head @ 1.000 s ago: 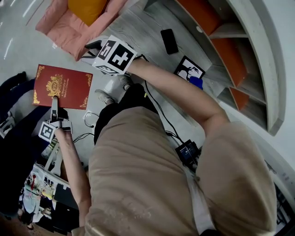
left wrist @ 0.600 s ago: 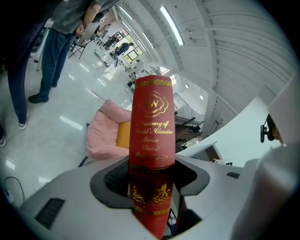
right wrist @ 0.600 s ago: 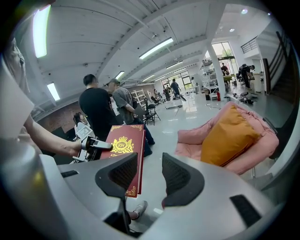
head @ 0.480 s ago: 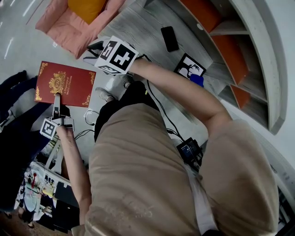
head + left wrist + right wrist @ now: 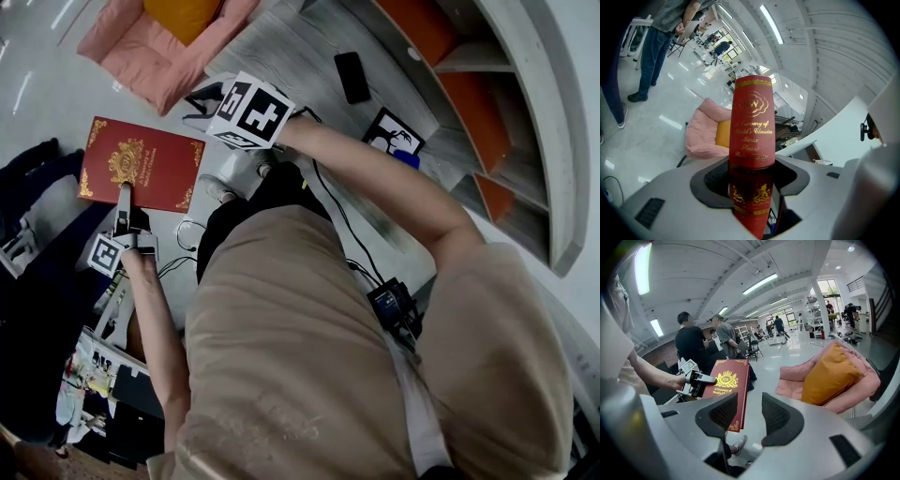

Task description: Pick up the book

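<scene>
left gripper [image 5: 124, 192]: jaws partly open and clamped on the red book [image 5: 141, 173], gripping across its covers at the spine edge (in the left gripper view the gold title on the spine runs straight up between the pads). The book is held up off the floor, with its gold-crested front cover facing the head camera. Past the book's top edge, a pink seat [image 5: 150, 56] with an orange cushion [image 5: 178, 14] sits on the glossy floor. right gripper [image 5: 750, 411]: jaws apart, nothing between them. It sits near the book's right end without touching, and the book's edge shows beyond its left jaw. Further right, a black phone [image 5: 352, 77] and a black-and-white marker card [image 5: 391, 136] lie on grey planks [image 5: 281, 56].
</scene>
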A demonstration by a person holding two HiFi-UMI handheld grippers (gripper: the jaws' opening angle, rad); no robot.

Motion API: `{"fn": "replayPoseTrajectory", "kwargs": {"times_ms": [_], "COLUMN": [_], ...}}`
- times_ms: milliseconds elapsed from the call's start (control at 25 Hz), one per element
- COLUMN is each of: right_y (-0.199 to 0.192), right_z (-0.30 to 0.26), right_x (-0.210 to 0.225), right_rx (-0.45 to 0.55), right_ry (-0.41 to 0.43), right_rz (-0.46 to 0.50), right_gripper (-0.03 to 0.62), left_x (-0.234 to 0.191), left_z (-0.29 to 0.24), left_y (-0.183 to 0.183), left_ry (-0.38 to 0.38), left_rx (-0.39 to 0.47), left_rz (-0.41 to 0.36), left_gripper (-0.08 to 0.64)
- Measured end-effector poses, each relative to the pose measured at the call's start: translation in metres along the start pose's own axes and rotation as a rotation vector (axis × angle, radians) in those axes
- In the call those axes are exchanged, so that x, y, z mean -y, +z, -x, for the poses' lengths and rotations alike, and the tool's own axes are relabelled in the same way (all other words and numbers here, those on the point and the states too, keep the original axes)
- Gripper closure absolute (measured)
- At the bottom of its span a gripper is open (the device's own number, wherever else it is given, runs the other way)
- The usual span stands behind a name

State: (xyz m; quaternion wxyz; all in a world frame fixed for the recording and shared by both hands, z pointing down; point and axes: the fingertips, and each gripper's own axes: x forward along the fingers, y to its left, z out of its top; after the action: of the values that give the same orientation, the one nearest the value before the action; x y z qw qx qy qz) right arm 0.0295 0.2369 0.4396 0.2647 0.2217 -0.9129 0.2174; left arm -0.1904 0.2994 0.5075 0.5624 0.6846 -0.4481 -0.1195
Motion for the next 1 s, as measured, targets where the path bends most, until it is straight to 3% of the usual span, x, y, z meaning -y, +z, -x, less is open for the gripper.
{"fn": "replayPoseTrajectory", "kwargs": {"times_ms": [160,320,480,640,720,760,840,880,1000], "right_y": [0.0,0.012,0.003,-0.005,-0.008,-0.008,-0.008,-0.007,-0.01], "right_z": [0.005,0.004,0.01,0.012,0.012,0.011,0.01,0.01,0.014], "right_x": [0.003,0.002,0.015,0.021,0.019,0.018,0.015,0.012,-0.001], "right_rx": [-0.021,0.02,0.084,0.125,0.129,0.129,0.127,0.126,0.123], "right_ry": [-0.044,-0.058,-0.085,-0.085,-0.073,-0.063,-0.041,-0.032,-0.011], "right_rz": [0.084,0.119,0.022,-0.079,-0.099,-0.099,-0.077,-0.063,-0.036], "right_gripper": [0.459,0.474,0.48,0.483,0.483,0.483,0.483,0.483,0.483], "left_x": [0.001,0.008,0.015,0.003,0.016,0.019,0.013,0.011,0.027], "left_z": [-0.001,0.003,-0.005,0.001,-0.002,-0.003,0.0,0.001,-0.002], "left_y": [-0.002,0.004,0.0,-0.001,-0.005,-0.005,-0.002,-0.003,-0.018], "left_ry": [-0.001,-0.033,-0.082,0.004,-0.062,-0.078,-0.035,-0.023,-0.12], "left_rx": [0.015,0.046,0.065,0.08,0.106,0.112,0.106,0.107,0.136], "left_rz": [0.005,0.006,0.06,0.023,0.104,0.104,0.004,-0.007,0.15], "left_gripper": [0.308,0.308,0.308,0.308,0.308,0.308,0.308,0.308,0.308]}}
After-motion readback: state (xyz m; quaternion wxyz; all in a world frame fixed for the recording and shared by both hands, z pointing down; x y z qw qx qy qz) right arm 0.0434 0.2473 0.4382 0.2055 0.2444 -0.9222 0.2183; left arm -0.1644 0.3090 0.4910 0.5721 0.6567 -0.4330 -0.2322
